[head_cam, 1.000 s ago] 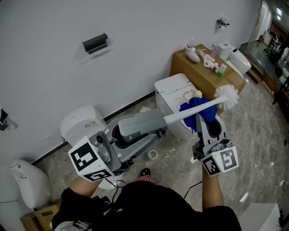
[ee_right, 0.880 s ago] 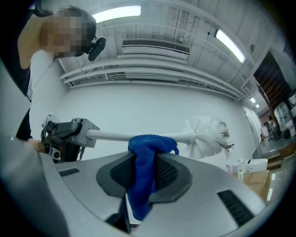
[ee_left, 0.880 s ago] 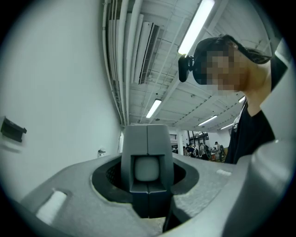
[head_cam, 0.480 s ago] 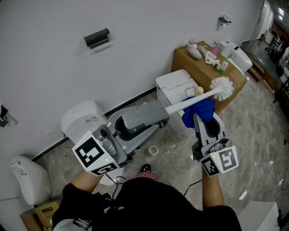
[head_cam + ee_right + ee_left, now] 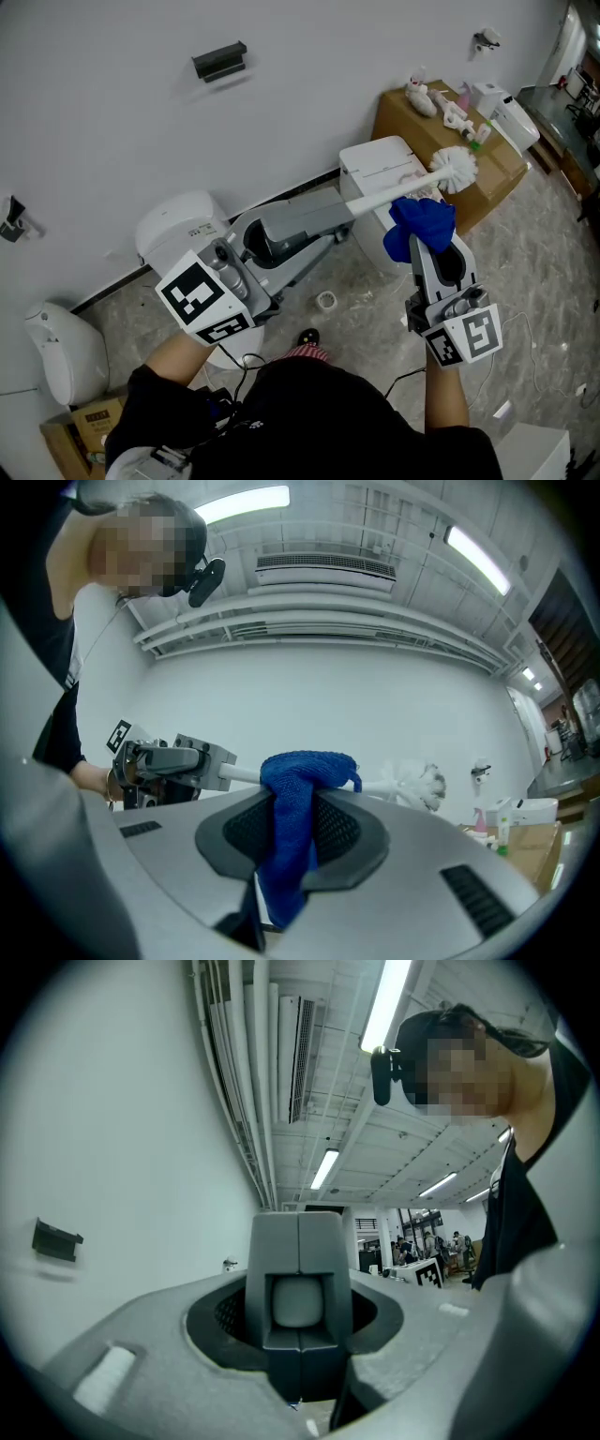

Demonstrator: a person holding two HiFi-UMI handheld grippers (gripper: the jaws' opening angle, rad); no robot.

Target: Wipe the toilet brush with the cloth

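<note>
In the right claw (image 5: 428, 251), cloth (image 5: 422, 223) drapes the toilet brush (image 5: 395, 194).

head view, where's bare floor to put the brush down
Most room: the marble floor right of the right gripper, below the cardboard box. Crowded: the box top with bottles, and floor around the tape roll.

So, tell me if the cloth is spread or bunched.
Bunched: the cloth hangs as a crumpled wad pinched in the right gripper, its top against the brush handle.
</note>
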